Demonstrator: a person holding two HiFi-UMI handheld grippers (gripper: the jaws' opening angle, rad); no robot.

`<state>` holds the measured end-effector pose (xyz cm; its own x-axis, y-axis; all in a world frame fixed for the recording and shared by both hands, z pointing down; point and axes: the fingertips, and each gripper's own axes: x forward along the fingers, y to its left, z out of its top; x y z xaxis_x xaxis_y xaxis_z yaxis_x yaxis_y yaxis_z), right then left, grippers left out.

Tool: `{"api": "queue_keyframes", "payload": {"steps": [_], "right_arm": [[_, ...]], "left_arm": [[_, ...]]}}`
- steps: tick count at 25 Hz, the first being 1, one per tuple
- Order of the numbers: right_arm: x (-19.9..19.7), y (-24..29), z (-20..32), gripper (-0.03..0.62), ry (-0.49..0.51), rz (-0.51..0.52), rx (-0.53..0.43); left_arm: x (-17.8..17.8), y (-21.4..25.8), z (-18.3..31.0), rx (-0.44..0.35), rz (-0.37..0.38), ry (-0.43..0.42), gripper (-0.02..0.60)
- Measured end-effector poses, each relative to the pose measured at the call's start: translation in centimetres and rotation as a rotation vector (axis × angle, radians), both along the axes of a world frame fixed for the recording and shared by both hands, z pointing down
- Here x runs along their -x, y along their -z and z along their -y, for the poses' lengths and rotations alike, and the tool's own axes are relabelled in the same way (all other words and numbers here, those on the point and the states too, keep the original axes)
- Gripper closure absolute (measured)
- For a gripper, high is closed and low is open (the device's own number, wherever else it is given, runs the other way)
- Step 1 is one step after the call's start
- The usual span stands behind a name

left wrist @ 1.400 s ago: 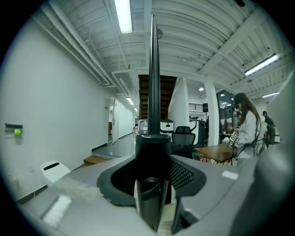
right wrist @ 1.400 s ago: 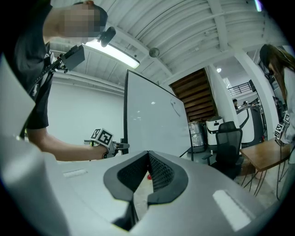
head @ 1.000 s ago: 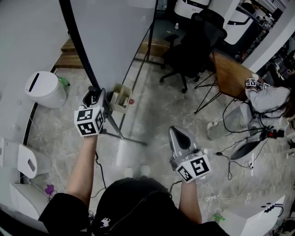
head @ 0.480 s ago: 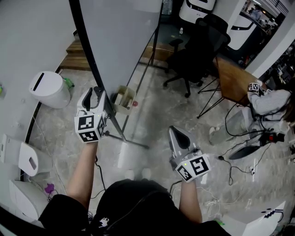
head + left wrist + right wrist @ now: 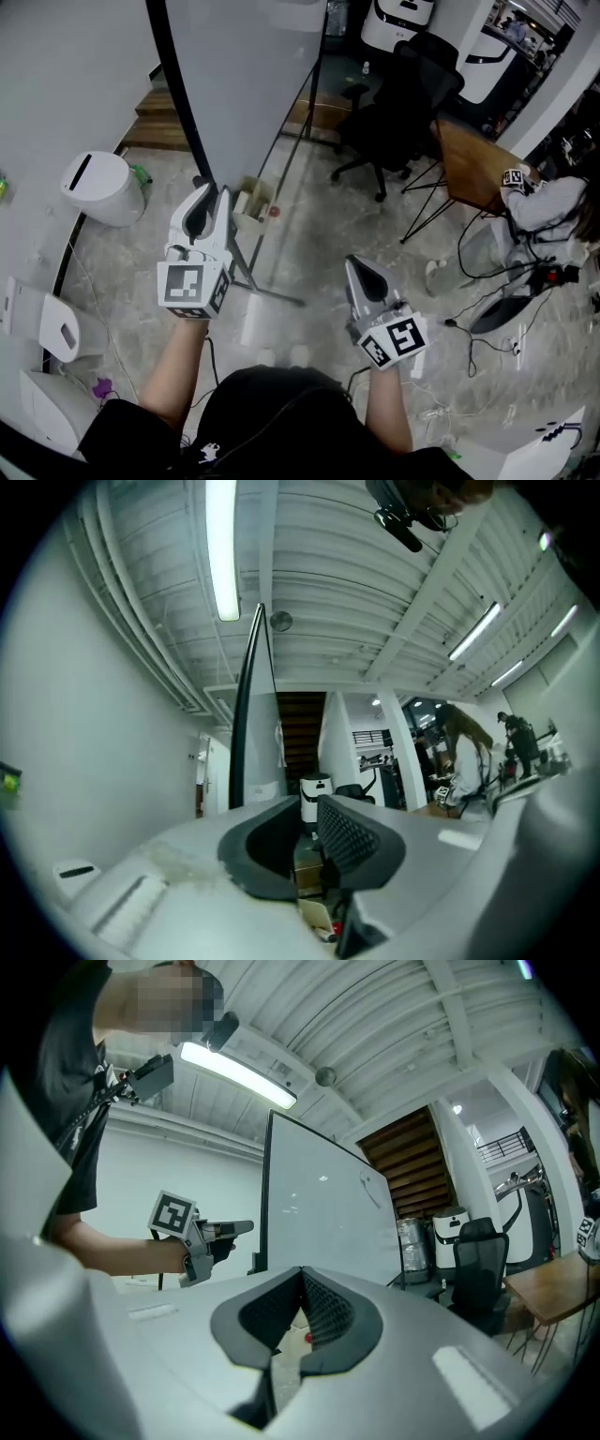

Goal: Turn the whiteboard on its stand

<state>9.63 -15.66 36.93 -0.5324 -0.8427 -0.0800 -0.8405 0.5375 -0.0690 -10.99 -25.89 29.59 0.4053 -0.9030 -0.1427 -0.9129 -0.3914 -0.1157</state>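
Centre left, beside the whiteboard, the left tool has jaws just closing, narrow and empty; the right tool is closed, empty.

Open marble floor right of the whiteboard gives clear passage. The stand's thin black frame and a cardboard box crowd its base. A white bin blocks the left, and a black office chair and wooden desk block the far right.

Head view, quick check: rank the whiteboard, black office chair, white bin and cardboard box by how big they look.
1. whiteboard, largest by far
2. black office chair
3. white bin
4. cardboard box, smallest
Chair is farther off, so understated.
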Motion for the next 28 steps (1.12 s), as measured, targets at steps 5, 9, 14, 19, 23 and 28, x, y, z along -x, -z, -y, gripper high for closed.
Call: {"api": "queue_keyframes", "payload": {"steps": [5, 9, 14, 19, 23, 28], "right_arm": [[-0.4, 0.2, -0.9, 0.589, -0.022, -0.025, -0.005], [-0.8, 0.3, -1.4, 0.589, -0.043, -0.025, -0.01], [-1.5, 0.6, -2.3, 0.589, -0.07, -0.029, -0.011], [-2.6, 0.4, -2.9, 0.589, -0.097, -0.033, -0.002], [-2.8, 0.0, -3.4, 0.589, -0.108, -0.041, 0.014], [-2.6, -1.1, -3.2, 0.589, -0.11, -0.05, 0.038]], "left_arm": [[-3.7, -1.8, -2.2, 0.049, -0.023, -0.099, 0.578], [-5.4, -3.2, -3.4, 0.1, -0.038, -0.143, 0.578], [-7.2, -5.2, -3.9, 0.145, -0.083, -0.224, 0.578], [-8.3, -6.5, -4.2, 0.174, -0.095, -0.242, 0.578], [-8.4, -8.1, -4.5, 0.21, -0.092, -0.244, 0.578], [-8.1, -9.8, -4.6, 0.243, -0.091, -0.246, 0.578]]}}
